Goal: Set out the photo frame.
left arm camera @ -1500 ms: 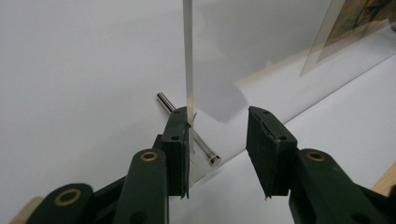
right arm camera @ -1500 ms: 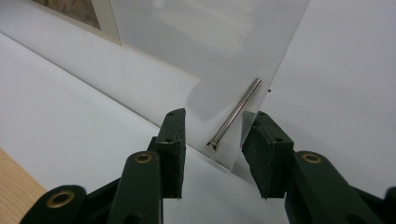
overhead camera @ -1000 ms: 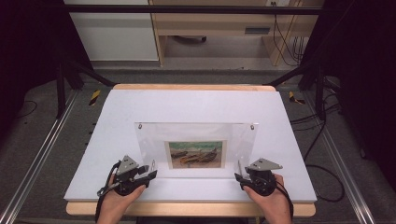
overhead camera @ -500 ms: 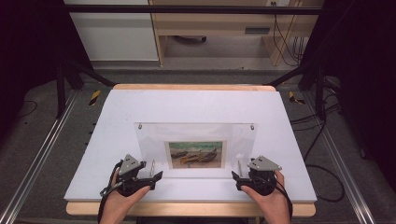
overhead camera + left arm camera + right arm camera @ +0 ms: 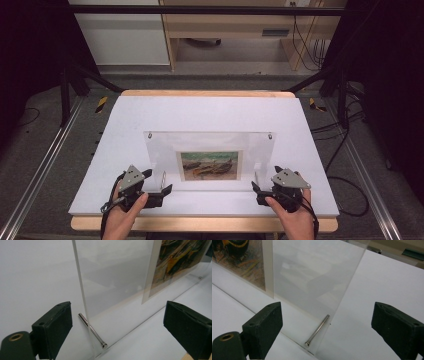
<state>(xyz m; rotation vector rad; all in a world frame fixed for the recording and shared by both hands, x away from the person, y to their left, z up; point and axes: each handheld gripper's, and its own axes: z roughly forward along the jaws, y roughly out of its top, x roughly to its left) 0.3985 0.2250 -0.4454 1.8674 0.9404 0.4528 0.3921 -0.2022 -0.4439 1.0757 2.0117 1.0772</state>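
Progress looks late-stage: acrylic frame (image 5: 207,155) w/ painted print (image 5: 210,165) stands upright mid-worktop (image 5: 210,112), on its own, resting on metal pegs at both lower corners.

Left hand-held gripper (image 5: 161,183) sits at frame's lower-left corner, jaws wide apart, having just been opening. In the left gripper view the clear edge (image 5: 82,297) and left peg (image 5: 92,330) lie between the pads (image 5: 53,327) but nothing touches; so released, not held.

Right hand-held gripper (image 5: 256,186) mirrors this at lower-right corner: jaws spread, just been opening; right peg (image 5: 317,330) and panel edge in the gap, no contact w/ pads (image 5: 263,325).

Judgement: standing/placing step seems done, frame stable. Left to do: prob. only back both hands away w/o knocking the panel or pegs.
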